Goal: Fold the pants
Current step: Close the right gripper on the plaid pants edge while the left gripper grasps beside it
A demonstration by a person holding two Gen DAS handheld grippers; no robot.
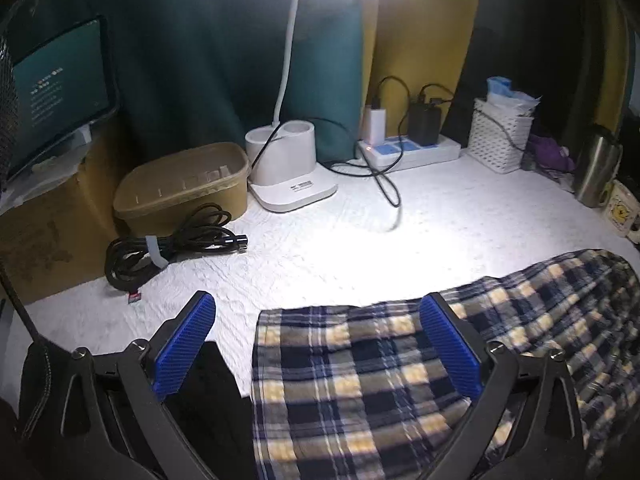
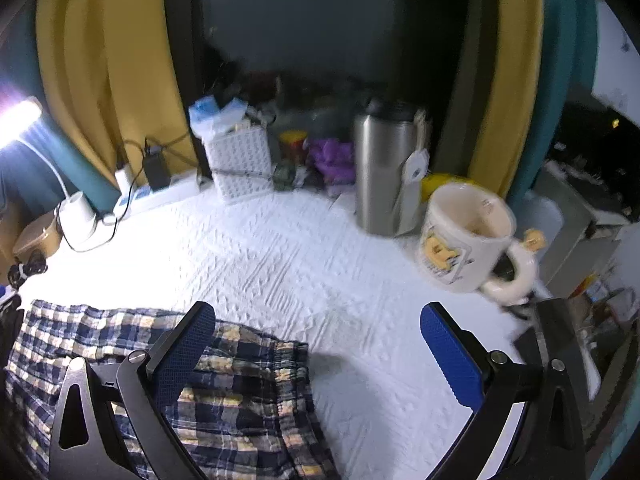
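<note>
Plaid pants [image 1: 380, 372] in navy, yellow and white lie on the white quilted table cover [image 1: 360, 248]. My left gripper [image 1: 316, 344] is open above their left end, its right pad [image 1: 450, 348] over the fabric, its left pad [image 1: 184, 346] over bare cover. In the right wrist view the pants [image 2: 224, 384] lie at lower left, elastic waistband toward the right. My right gripper [image 2: 316, 352] is open and empty above the waistband edge, its left pad [image 2: 182, 356] over the fabric, its right pad [image 2: 450, 358] over the cover [image 2: 320, 260].
At the back stand a lamp base [image 1: 288, 168], power strip [image 1: 408, 150], white basket [image 1: 500, 140] and steel flask [image 2: 384, 168]. A tan tub [image 1: 184, 184] and coiled black cable [image 1: 172, 244] lie left. A mug [image 2: 468, 236] stands right, near the table edge.
</note>
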